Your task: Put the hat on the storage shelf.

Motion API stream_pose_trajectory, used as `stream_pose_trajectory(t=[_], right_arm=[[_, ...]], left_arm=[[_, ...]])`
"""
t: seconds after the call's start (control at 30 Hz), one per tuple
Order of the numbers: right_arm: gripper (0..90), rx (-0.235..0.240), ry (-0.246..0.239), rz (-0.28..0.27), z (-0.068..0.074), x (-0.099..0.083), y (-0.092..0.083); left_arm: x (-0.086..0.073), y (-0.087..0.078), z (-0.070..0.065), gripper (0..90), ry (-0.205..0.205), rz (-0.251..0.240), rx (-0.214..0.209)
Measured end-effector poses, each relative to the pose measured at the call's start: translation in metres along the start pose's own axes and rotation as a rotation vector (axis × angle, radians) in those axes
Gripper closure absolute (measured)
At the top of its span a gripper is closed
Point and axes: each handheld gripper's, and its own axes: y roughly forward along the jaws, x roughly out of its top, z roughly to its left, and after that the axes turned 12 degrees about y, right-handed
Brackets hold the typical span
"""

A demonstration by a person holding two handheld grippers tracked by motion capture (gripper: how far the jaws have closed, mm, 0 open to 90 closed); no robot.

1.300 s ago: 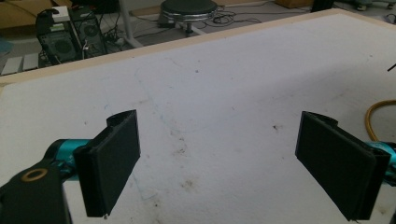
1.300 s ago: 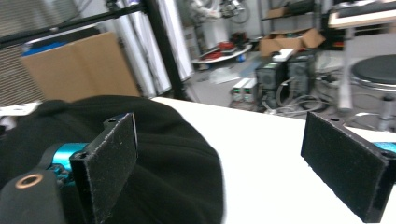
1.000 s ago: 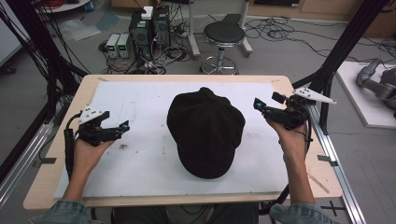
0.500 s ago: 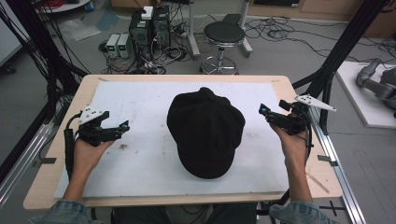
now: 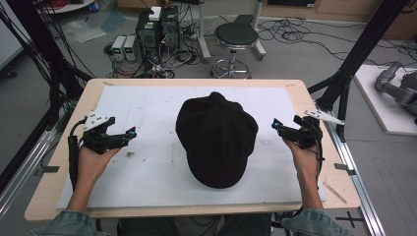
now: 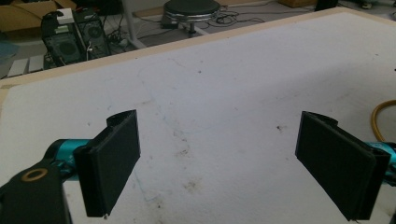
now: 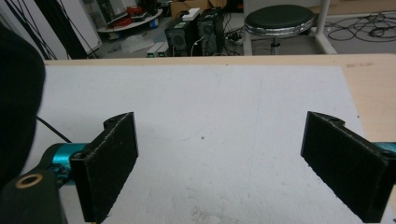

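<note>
Between the two claws, a black cap lies flat on the bench, well apart from each. Left claw and right claw both gape wide, holding nothing, likely staged either side for a two-handed grab.

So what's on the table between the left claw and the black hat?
Nothing, just bare white mat with dirty smudges between the left claw and the black hat, seen from the high view.

Black cap, white mat
</note>
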Motion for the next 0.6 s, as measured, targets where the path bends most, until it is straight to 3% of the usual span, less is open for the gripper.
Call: stream_pose_trajectory(t=[0.27, 0.6], right_arm=[[10.9, -0.049, 0.014, 0.044, -0.012, -0.018, 0.01], [10.9, -0.04, 0.002, 0.05, -0.01, -0.019, 0.011]], left_arm=[[0.0, 0.002, 0.0, 14.4, 0.003, 0.002, 0.003], [0.0, 0.002, 0.0, 14.4, 0.0, -0.001, 0.002]])
